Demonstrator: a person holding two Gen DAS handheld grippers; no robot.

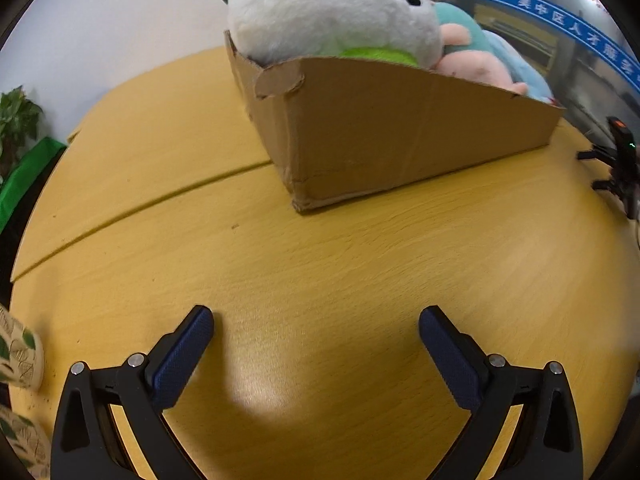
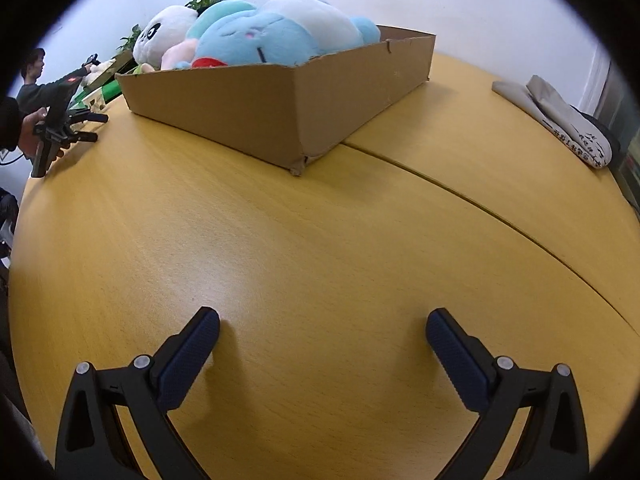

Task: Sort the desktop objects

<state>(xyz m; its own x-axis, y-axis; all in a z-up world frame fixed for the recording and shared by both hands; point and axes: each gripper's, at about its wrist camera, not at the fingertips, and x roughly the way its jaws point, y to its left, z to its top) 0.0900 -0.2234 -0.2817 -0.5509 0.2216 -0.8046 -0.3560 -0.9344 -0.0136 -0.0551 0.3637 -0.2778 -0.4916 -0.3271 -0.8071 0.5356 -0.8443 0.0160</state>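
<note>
far left, at the tabletop's (image 1: 320,264) left edge: a leaf-patterned cloth item (image 1: 18,360), cut off by the frame, with a potted plant (image 1: 16,120) and green fabric (image 1: 28,172) beyond the edge. low over bare yellow wood near the front edge: left gripper (image 1: 316,322), jaws spread wide, nothing between the blue pads. further back, straddling the seam toward the tabletop's far edge: shallow cardboard box (image 1: 400,132), one corner pointing forward, packed with plush toys. at the box's left end: panda plush (image 1: 328,12), head rising above the rim, over something lime green (image 1: 380,54). beside it: pink-and-teal plush (image 1: 468,56), then light blue plush (image 2: 272,36) filling the right part. no toys loose on the wood. right of the box, over the same tabletop: right gripper (image 2: 322,324), jaws likewise wide apart and empty, hovering close above the surface. at the far right edge: folded grey cloth bag (image 2: 560,116) with dark print.
</note>
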